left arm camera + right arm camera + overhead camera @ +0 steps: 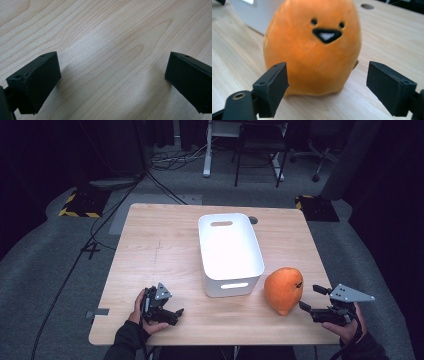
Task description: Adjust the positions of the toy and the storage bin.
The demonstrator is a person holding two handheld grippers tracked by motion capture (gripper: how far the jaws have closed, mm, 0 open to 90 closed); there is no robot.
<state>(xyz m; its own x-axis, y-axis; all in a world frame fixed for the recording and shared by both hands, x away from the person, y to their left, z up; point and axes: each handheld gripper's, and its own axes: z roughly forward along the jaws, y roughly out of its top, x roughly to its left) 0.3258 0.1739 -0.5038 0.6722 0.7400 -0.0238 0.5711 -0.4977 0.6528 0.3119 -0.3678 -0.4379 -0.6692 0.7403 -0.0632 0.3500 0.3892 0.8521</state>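
We see an orange plush toy [284, 290] just right of the white bin [230, 254]. Our right gripper [310, 298] gapes wide beside it, holding nothing; our left gripper [172, 312], left of the bin, spreads wide over bare table [150, 245].

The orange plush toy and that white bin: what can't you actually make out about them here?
- Orange plush toy: its back, turned away in the right gripper view; face too small in the high view.
- White bin: inner floor washed out by glare, high view.
- Right tool: fingers cut off by the bottom edge.
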